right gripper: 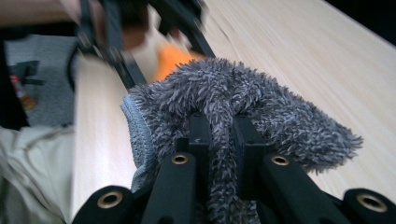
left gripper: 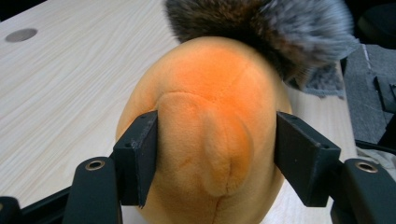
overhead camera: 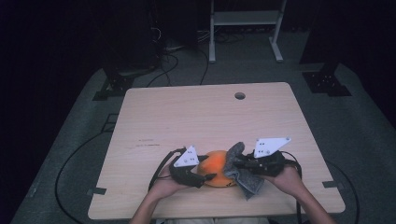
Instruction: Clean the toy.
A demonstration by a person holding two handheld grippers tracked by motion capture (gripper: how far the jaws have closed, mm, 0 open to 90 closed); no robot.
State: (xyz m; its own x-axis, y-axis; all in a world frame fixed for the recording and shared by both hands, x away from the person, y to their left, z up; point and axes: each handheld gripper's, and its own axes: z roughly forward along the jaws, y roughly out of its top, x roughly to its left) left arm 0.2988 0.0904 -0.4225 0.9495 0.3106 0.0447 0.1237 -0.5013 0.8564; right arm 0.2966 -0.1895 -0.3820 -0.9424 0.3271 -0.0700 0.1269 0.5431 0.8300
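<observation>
The orange plush toy (overhead camera: 215, 168) is located at the near edge of the wooden table (overhead camera: 205, 116), at 6 o'clock from the cable hole (overhead camera: 240, 95). At its 9 o'clock side, the left gripper (overhead camera: 205, 176) is applied: the jaws are set partway apart and pressed into the soft body on both flanks, so the toy is judged to be steadied against sideways push. At the toy's 3 o'clock side, the right gripper (overhead camera: 236, 162) is presented with its jaws almost fully closed, a fold of the grey fluffy cloth (overhead camera: 240, 170) being pinched between them. The cloth is laid against the toy's upper surface, an arrangement judged suitable for wiping while the toy is kept fixed
</observation>
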